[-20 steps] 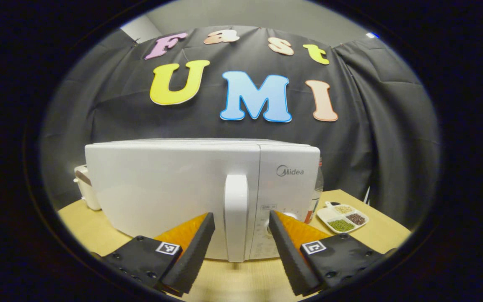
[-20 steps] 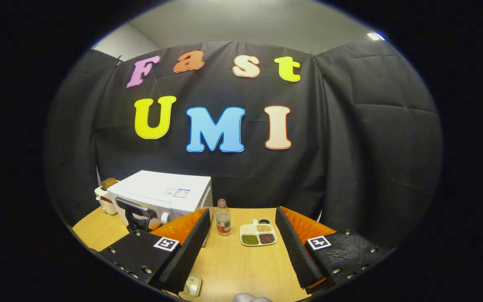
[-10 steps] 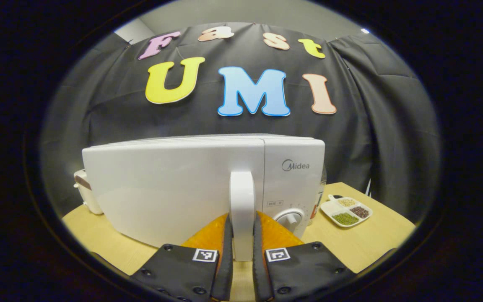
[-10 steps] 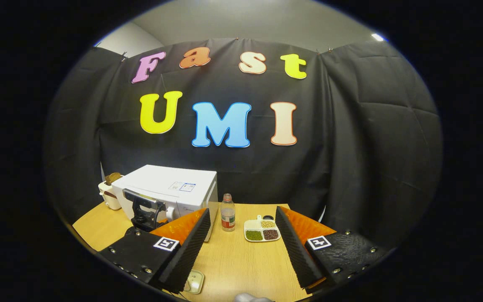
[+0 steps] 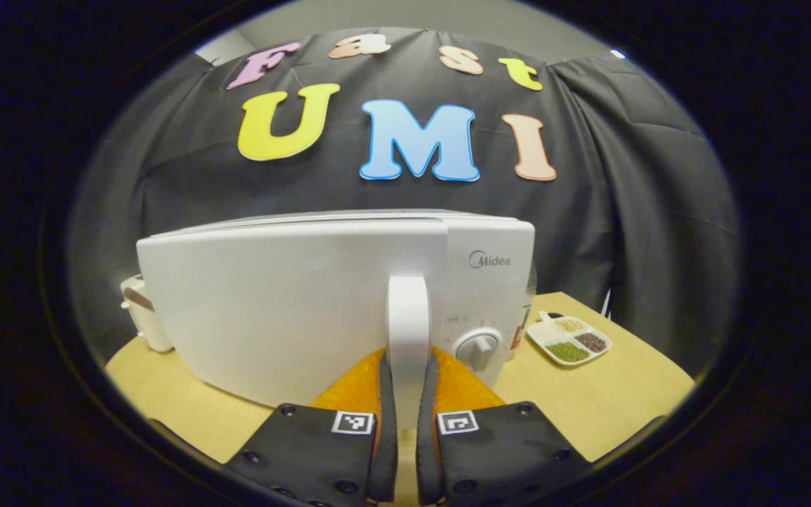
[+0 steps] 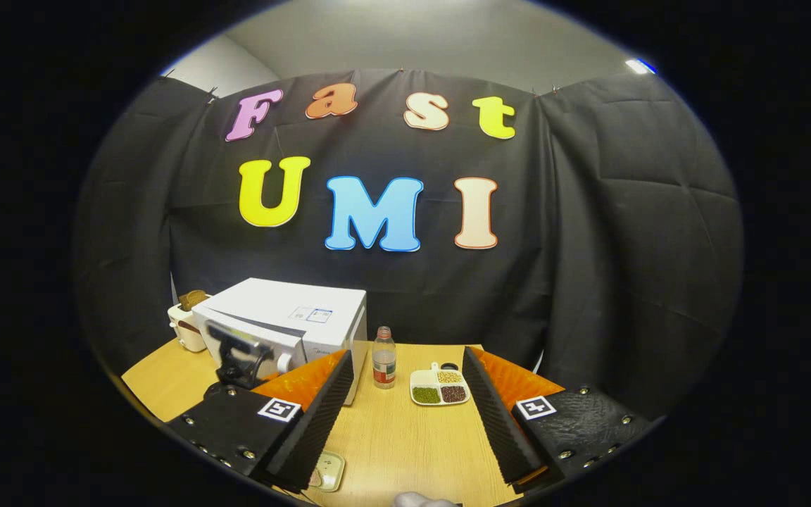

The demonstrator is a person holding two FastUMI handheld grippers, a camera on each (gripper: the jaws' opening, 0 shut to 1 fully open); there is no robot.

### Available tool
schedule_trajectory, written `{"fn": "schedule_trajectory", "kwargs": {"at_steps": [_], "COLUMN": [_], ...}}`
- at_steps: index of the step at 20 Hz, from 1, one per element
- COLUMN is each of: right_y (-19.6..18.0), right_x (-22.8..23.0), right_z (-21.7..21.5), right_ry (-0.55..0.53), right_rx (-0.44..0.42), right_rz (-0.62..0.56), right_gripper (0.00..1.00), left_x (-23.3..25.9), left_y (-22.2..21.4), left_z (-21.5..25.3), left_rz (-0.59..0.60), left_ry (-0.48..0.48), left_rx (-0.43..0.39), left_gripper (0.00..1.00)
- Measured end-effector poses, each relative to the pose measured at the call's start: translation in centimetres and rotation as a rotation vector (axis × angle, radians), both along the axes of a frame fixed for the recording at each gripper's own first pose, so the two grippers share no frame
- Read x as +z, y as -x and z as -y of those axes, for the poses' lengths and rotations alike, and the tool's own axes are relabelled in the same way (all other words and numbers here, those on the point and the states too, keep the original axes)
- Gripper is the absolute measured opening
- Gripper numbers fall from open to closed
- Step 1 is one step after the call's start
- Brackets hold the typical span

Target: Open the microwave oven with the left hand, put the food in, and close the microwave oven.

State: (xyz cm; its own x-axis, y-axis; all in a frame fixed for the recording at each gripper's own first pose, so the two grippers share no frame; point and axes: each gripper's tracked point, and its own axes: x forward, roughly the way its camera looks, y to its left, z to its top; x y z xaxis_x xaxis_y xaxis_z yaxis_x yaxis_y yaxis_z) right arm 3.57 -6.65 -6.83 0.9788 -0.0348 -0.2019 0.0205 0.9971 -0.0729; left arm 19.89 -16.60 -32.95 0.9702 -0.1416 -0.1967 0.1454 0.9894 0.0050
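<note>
A white microwave (image 5: 272, 310) stands on the wooden table (image 5: 624, 394) with its upright door handle (image 5: 406, 310) straight ahead. My left gripper (image 5: 405, 360) is shut on the lower part of that handle, one finger on each side. In the right gripper view the microwave (image 6: 293, 313) sits at the far left, its door slightly ajar and blurred, with the left gripper (image 6: 240, 355) at its front. The food, a white divided plate of beans (image 6: 438, 388), lies ahead between the fingers of my open, empty right gripper (image 6: 405, 359). In the left gripper view the plate (image 5: 569, 341) lies right of the microwave.
A small plastic bottle (image 6: 384, 366) stands between the microwave and the plate. A white toaster (image 6: 184, 324) sits behind the microwave's left side. A small dish (image 6: 328, 470) lies near the table's front edge under my right gripper's left finger. Black cloth walls the booth.
My left gripper went from open around the door handle to shut on it. The door has come slightly away from the microwave's body. The right gripper has barely moved.
</note>
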Motion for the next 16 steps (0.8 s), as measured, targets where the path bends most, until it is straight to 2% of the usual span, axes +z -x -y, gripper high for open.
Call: {"fn": "schedule_trajectory", "kwargs": {"at_steps": [4,7,9,11,12,13,16], "right_y": [0.7,1.4,1.7,2.0,2.2,2.3,2.7], "right_x": [0.1,-0.2,-0.3,-0.1,0.0,0.2,0.5], "right_z": [-2.4,-4.8,-6.8,-8.5,-9.5,-10.3,-11.8], "right_ry": [-0.017,-0.022,-0.02,-0.022,-0.026,-0.024,0.002], "right_rx": [0.041,0.09,0.13,0.163,0.183,0.199,0.233], "right_rz": [0.005,-0.012,-0.021,-0.02,-0.02,-0.018,-0.012], "right_gripper": [0.95,0.95,0.95,0.95,0.95,0.95,0.95], "left_x": [-0.5,-0.3,-0.4,-0.4,0.1,0.6,2.4], "left_y": [6.3,10.4,12.9,15.3,16.3,17.1,18.2], "left_z": [-2.7,-5.2,-7.1,-10.0,-11.6,-12.8,-16.4], "left_rz": [-0.021,-0.033,-0.047,-0.069,-0.065,-0.06,-0.019], "left_ry": [0.01,-0.02,-0.045,-0.098,-0.125,-0.137,-0.149], "left_rx": [-0.03,-0.031,-0.027,0.017,0.043,0.055,0.113], "left_gripper": [0.18,0.19,0.25,0.31,0.39,0.56,0.87]}}
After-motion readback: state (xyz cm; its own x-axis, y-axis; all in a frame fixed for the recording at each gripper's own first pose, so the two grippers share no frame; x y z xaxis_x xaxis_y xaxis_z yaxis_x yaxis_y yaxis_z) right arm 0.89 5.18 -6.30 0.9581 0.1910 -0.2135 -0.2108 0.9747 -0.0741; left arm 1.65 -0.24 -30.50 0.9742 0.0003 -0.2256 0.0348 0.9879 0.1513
